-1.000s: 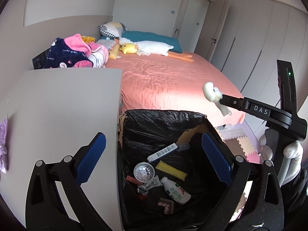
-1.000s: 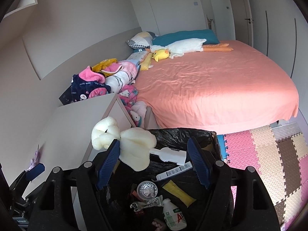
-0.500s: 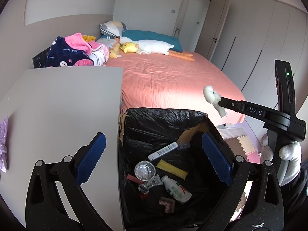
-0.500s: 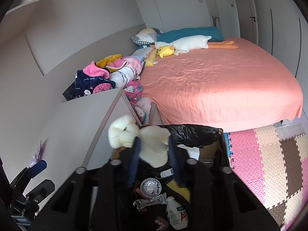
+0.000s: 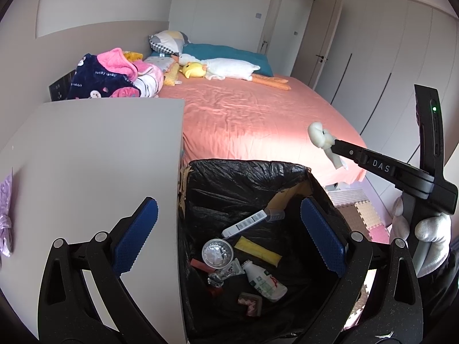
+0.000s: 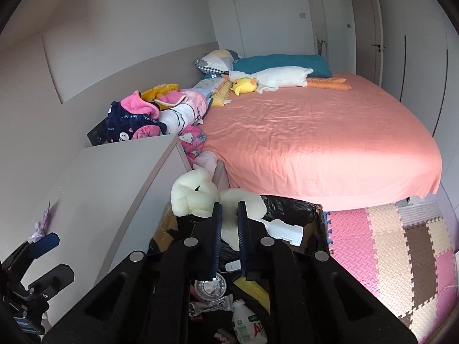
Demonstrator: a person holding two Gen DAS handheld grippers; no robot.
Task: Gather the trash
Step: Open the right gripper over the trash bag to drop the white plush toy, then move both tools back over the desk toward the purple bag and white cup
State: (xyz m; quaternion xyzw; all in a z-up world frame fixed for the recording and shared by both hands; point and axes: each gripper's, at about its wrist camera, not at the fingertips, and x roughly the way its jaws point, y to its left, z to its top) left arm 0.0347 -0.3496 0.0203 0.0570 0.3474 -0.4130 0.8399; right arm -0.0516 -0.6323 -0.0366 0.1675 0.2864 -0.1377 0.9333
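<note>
Right wrist view, lower centre: the right gripper (image 6: 228, 215), whose fingers have just been closing, now pinches a wad of cream foam (image 6: 198, 193), which bulges out above and to the left of the blue pads. The same gripper appears at the right of the left wrist view (image 5: 332, 150), a black bar with the foam (image 5: 321, 137) at its tip, held in the air over the far right rim of the bin.

Left wrist view, bottom: the left gripper (image 5: 229, 235) has its blue fingers (image 5: 137, 235) spread wide with nothing between them, one over the grey counter (image 5: 94, 154), the other over the bin.

The bin (image 5: 246, 172), lined with a black bag, stands just beside the counter edge at lower centre. Inside lie a round foil lid (image 5: 216, 253), a yellow wrapper (image 5: 258, 250), a small white bottle (image 5: 266, 283), a white tube with a barcode (image 5: 249, 222) and smaller scraps too crumpled to identify.

Upper half of both views: a bed with a salmon sheet (image 6: 315, 132), a white plush goose (image 6: 281, 77) and a pile of clothes (image 5: 114, 77). Lower right of the right wrist view: foam floor mats (image 6: 401, 246).
</note>
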